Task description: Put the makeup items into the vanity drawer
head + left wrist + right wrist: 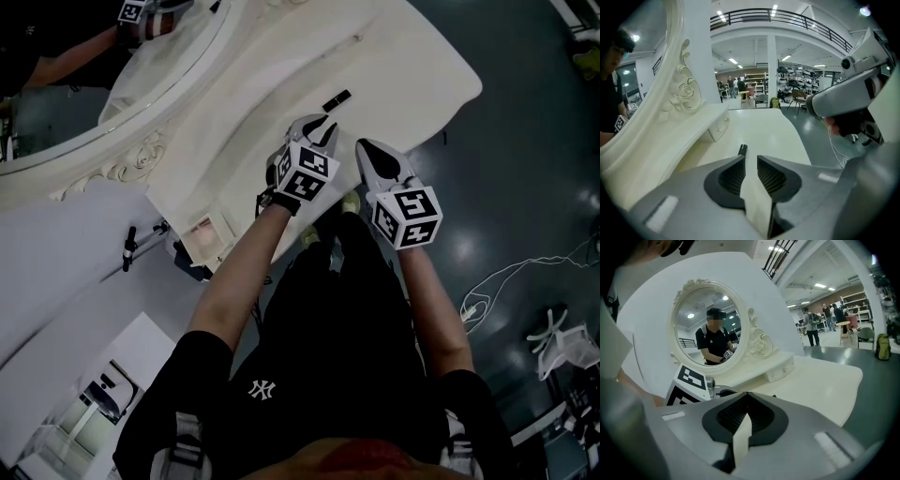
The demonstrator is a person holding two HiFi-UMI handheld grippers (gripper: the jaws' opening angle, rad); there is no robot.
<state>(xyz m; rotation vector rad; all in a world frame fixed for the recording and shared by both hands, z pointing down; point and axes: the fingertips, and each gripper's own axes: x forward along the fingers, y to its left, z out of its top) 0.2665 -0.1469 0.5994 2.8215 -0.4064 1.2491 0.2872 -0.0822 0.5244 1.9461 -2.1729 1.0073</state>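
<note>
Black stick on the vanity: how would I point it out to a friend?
Start at the white vanity table with the oval mirror. Just beyond the left hand-held gripper lies the black stick, the only dark thing on its pale top.

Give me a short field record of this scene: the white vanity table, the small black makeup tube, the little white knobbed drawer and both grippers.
surface: white vanity table with oval mirror
makeup item: small black tube, lying on the tabletop, outside any drawer
left gripper: jaws slightly apart, nothing between them, pointed at the tube just ahead
right gripper: jaws together, empty, beside the left gripper
small white drawer with a knob: below the mirror frame, looks shut
task status: tube not yet picked up
</note>
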